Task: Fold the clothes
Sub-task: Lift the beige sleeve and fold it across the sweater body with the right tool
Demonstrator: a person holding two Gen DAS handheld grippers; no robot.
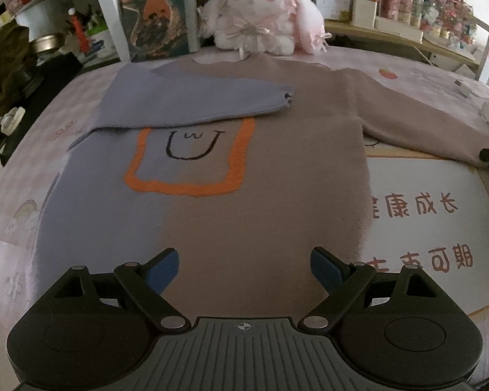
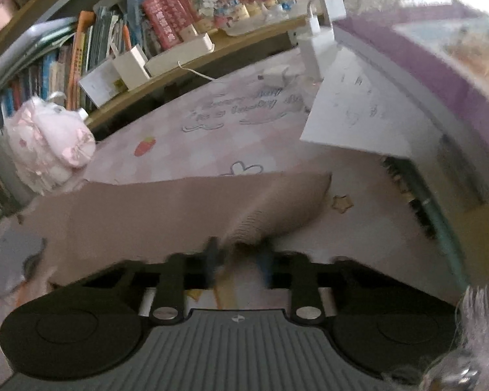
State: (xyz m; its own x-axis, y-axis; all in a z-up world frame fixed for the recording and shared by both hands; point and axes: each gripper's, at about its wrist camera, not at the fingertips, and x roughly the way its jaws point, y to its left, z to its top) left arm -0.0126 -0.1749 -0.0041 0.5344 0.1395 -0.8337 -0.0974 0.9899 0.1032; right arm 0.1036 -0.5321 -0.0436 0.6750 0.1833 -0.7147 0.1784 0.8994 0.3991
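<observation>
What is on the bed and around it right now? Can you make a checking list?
Surface: pink printed sheet, sweater lying flat on it.
Job's things: sweater, one sleeve folded across the chest, the other sleeve stretched out sideways.
Clutter: plush toy beyond the collar; white paper near the edge.
Grippers: left gripper open above the hem, holding nothing; right gripper shut on the outstretched sleeve's cuff.
Cables: thin white cord by the shelf.
Surroundings: shelves with books and small boxes.
</observation>
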